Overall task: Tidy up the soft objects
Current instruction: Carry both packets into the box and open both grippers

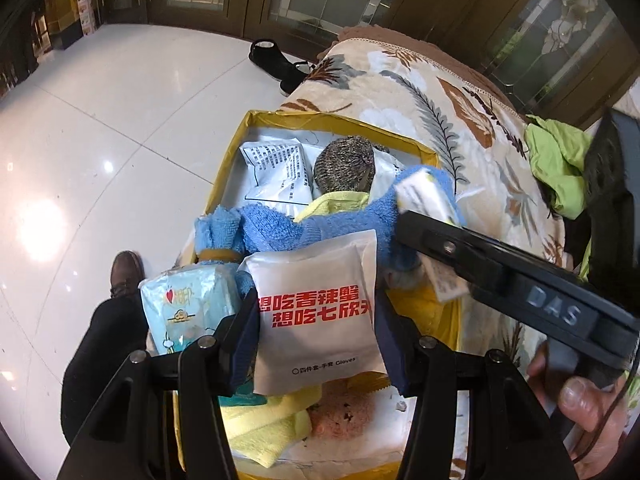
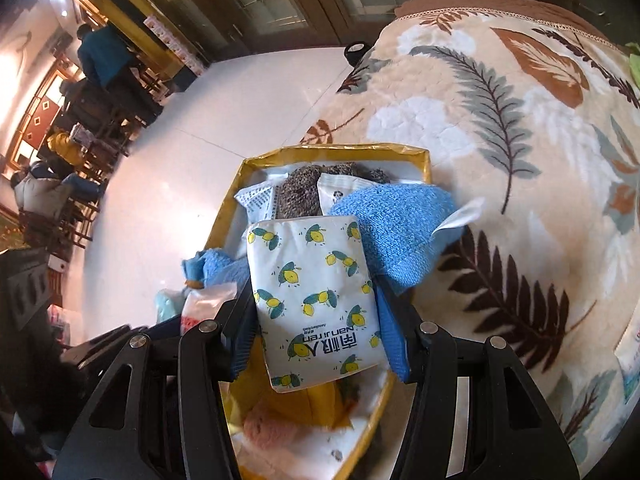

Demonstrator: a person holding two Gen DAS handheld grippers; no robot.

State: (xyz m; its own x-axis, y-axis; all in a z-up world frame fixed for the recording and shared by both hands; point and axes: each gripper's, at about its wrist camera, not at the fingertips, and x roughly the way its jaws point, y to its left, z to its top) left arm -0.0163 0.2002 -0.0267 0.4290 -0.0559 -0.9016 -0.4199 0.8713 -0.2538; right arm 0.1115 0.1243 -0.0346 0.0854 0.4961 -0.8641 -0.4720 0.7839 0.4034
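Left gripper (image 1: 316, 320): matte black angular linkage arms, silver round screws, dark blue finger pads (image 1: 245, 328).
Right gripper (image 2: 320, 320): same black frame, "DAS" embossed.
Person: black trousers, brown shoe (image 1: 127, 274).

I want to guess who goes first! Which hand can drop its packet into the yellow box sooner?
Probably the right. Its gripper holds the lemon-print packet over the yellow box. The left gripper holds the white packet above the box's near end.

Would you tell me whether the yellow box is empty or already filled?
Filled. The yellow box holds a blue towel, white packets and a knitted item, piled to its rim.
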